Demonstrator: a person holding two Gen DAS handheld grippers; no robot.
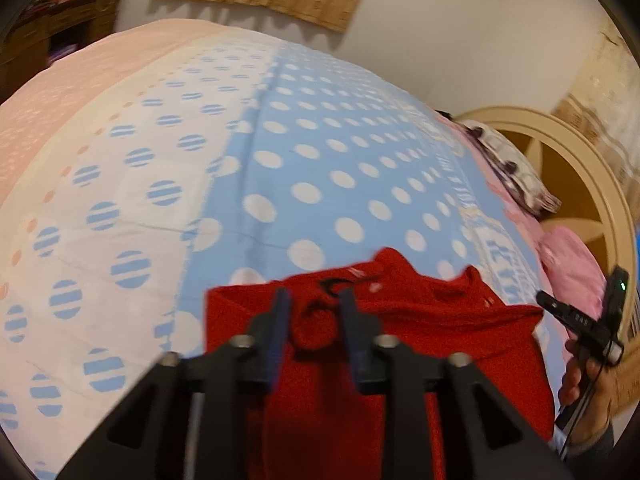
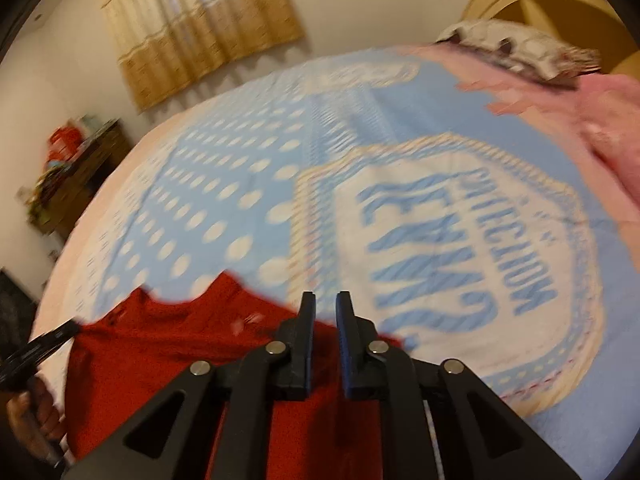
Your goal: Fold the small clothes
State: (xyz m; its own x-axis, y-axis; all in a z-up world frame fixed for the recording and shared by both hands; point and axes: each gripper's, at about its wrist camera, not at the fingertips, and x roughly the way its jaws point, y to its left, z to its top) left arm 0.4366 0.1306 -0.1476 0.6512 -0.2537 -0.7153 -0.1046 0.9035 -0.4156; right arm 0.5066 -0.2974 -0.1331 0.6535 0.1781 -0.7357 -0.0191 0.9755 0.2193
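A red garment [image 1: 400, 340] is lying on the near edge of a bed, spread over a blue bedcover with white dots [image 1: 320, 152], with its upper hem bunched into peaks toward the middle of the bed. The left gripper [image 1: 314, 300] is pointing down over the left part of the garment. Its jaws are standing apart with a rumpled fold of red fabric showing in the gap between them, and the pads are not pressing on that fold. The right gripper [image 2: 325, 304] is pointing down over the right edge of the same garment [image 2: 160, 344], where the red fabric meets the large white panel with blue lettering [image 2: 460, 248] printed on the bedcover. Its jaws are standing slightly apart, with a narrow gap between the blue pads and no fabric caught in it. In the left wrist view, a hand [image 1: 580, 384] is holding the right gripper's handle at the right border. Two pillows, one patterned [image 1: 512, 164] and one pink [image 1: 572, 264], are lying against a cream headboard [image 1: 600, 184]. A beige curtain [image 2: 200, 20] is hanging on the far wall, beside a dark wooden shelf [image 2: 80, 172]. Both views are motion-blurred.
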